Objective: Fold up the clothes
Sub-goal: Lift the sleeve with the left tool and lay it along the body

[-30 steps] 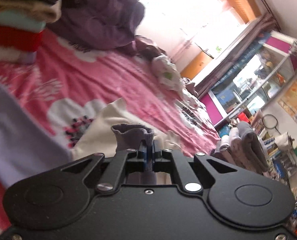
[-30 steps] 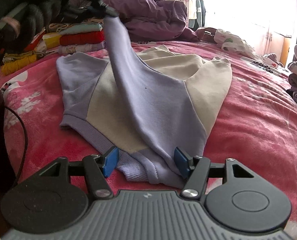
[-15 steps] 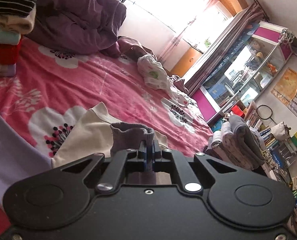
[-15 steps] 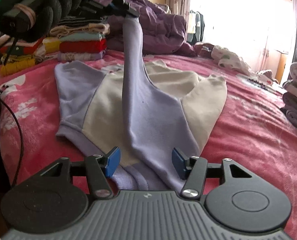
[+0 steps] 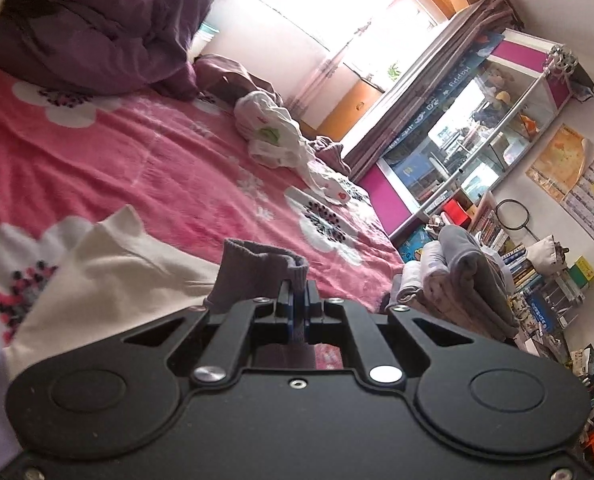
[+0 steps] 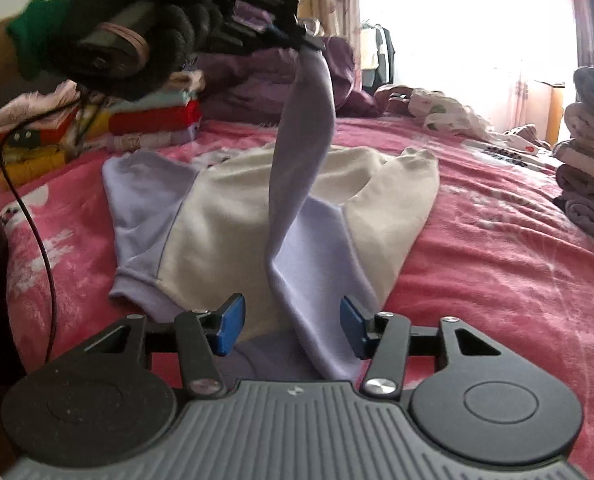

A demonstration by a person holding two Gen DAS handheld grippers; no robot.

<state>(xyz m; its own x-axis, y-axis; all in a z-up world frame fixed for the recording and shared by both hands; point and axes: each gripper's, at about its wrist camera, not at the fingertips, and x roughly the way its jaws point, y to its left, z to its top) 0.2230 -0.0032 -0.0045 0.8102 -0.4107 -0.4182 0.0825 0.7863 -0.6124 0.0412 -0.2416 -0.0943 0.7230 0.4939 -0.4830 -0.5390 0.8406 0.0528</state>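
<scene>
A lilac and cream sweatshirt [image 6: 225, 216] lies flat on the pink bed. My left gripper [image 5: 297, 300] is shut on the ribbed lilac cuff [image 5: 257, 272] of one sleeve. In the right wrist view that gripper [image 6: 301, 42], held by a black-gloved hand [image 6: 129, 32], lifts the lilac sleeve [image 6: 301, 136] high above the shirt. My right gripper [image 6: 291, 322] is open, low at the shirt's near hem, with the sleeve's base lying between its blue pads [image 6: 231, 320]. Cream cloth [image 5: 109, 268] of the shirt shows below the left gripper.
A stack of folded clothes [image 6: 137, 124] sits at the back left of the pink flowered bedspread [image 6: 497, 248]. A purple quilt [image 5: 89, 28] and loose white garments [image 5: 273, 136] lie further back. Folded grey towels [image 6: 593, 168] are piled at the right; shelves [image 5: 517, 240] stand beyond.
The left gripper has risen and swung right with the cuff, pulling the sleeve up into a taller, straighter column. The right gripper stays open at the hem.
</scene>
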